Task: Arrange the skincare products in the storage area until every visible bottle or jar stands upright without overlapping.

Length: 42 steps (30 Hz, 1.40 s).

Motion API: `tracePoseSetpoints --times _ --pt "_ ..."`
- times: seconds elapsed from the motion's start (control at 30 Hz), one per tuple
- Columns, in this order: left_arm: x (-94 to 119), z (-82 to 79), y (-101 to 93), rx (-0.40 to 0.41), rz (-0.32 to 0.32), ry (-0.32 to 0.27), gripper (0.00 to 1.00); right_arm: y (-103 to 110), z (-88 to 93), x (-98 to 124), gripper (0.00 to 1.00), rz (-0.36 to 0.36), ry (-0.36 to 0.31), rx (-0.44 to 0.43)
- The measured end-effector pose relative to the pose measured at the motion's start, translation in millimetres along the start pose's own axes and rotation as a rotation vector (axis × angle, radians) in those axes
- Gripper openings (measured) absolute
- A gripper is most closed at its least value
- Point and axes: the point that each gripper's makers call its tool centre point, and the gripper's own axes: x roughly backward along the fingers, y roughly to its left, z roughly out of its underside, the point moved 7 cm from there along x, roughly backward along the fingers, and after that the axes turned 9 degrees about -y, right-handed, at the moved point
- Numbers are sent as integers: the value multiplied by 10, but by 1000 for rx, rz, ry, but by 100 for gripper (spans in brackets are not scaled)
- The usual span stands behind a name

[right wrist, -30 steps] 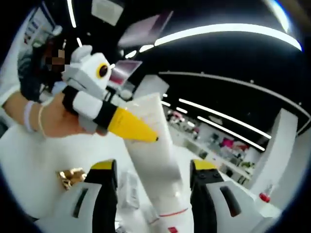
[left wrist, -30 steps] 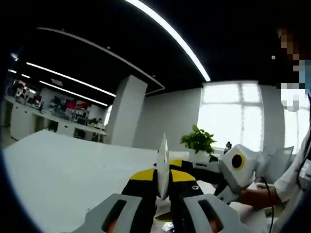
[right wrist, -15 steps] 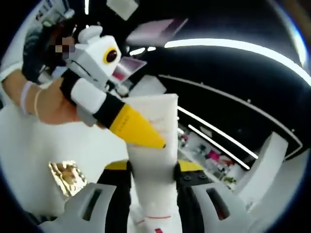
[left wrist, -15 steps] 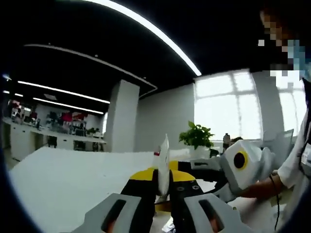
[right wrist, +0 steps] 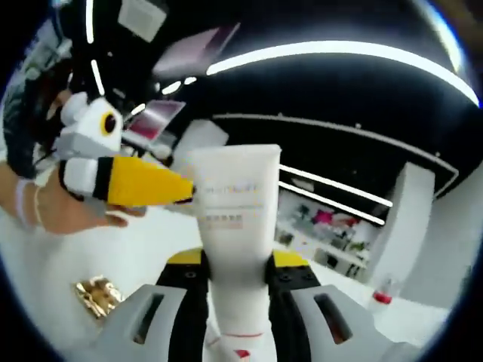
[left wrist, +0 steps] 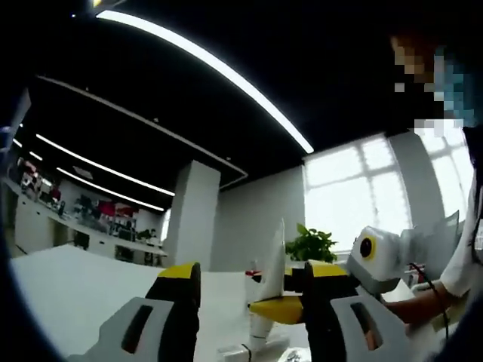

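Observation:
A white squeeze tube (right wrist: pixel 234 200) with a red line near its lower end stands upright between the yellow-tipped jaws of my right gripper (right wrist: pixel 235 260), which is shut on it. In the left gripper view the same tube (left wrist: pixel 277 256) shows edge-on as a thin white sliver. My left gripper (left wrist: pixel 253 283) is open around that sliver, its jaws spread wide and apart from it. The right gripper's body (left wrist: pixel 377 256) comes in from the right, with one yellow jaw beside the tube. In the right gripper view the left gripper's yellow fingers (right wrist: pixel 143 185) point at the tube from the left.
A white table (left wrist: pixel 68 290) spreads out below. A gold-coloured object (right wrist: pixel 94 294) lies at lower left, and a small red-capped bottle (right wrist: pixel 383 292) stands far right. A potted plant (left wrist: pixel 313 245) sits behind the tube. A person's hand (right wrist: pixel 53 215) holds the left gripper.
My left gripper, shut on the tube a second ago, has opened and let it go. My right gripper, open a second ago, has shut on the tube and holds it upright.

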Motion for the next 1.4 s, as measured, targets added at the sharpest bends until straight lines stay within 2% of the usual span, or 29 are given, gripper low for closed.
tracePoseSetpoints --times 0.17,0.2,0.27,0.33,0.43,0.6,0.87,1.1,1.27,1.4 --pt "-6 62 34 5 -25 28 54 -308 54 66 27 91 -2 -100" --pt "-7 107 46 -2 -39 56 54 -476 71 115 27 146 -11 -139" --pt "-23 168 47 -13 -37 89 54 -608 87 159 28 192 -25 -176" --pt "-27 261 30 -3 -31 153 54 -760 123 223 28 246 -19 -197" --pt "-60 319 15 -1 -23 164 54 -957 201 314 28 325 -13 -208" --pt "-67 401 -32 -2 -14 199 54 -1157 375 410 28 409 7 -248" --pt "-52 442 -43 19 -12 220 54 -1367 617 560 28 535 62 -275" --pt "-40 426 -5 40 -22 219 54 -1405 763 597 29 571 138 -267" --pt "-37 420 21 65 -31 217 54 -1407 824 609 29 582 167 -264" --pt "-32 418 36 82 -38 217 55 -1412 823 619 31 603 164 -276"
